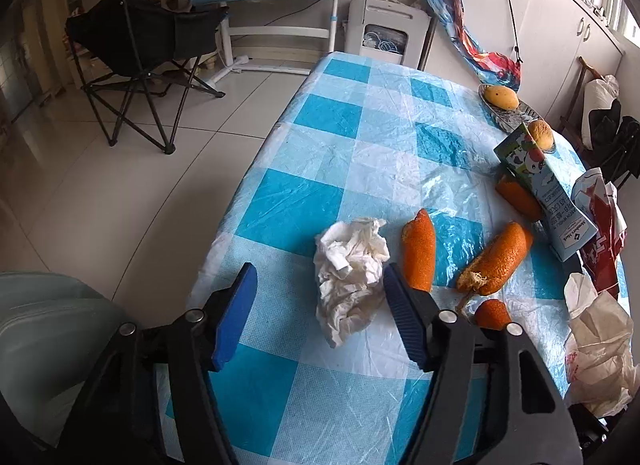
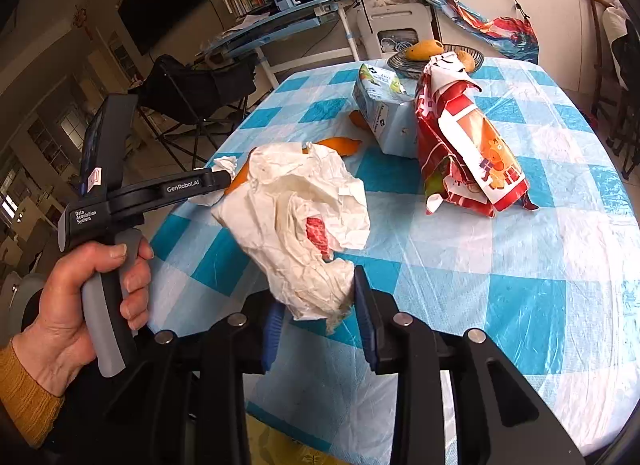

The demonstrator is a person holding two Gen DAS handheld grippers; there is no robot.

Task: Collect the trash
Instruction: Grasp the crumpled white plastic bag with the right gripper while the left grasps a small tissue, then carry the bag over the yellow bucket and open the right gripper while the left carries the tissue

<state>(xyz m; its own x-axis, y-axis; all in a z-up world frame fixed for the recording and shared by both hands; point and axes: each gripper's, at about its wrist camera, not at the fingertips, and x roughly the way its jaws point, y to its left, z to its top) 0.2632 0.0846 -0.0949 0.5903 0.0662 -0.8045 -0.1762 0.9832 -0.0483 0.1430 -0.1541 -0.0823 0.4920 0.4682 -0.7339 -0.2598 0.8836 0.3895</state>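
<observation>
Since the crumpled tissue [image 1: 350, 277] beside the orange peel [image 1: 419, 255] looks light and soft, any fold can be pinched. The left gripper [image 1: 320, 285] is held with jaws spread around it, while the right gripper [image 2: 316, 301] is pinched on a crumpled paper bag [image 2: 298, 221].

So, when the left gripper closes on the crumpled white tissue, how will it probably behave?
The crumpled tissue looks soft and very light, so it will probably squash between the open left gripper fingers rather than resist. Its loose folds may let part hang down floppy. It lies flat on the plastic tablecloth, so it is unlikely to roll, though it might slide if pushed.
</observation>
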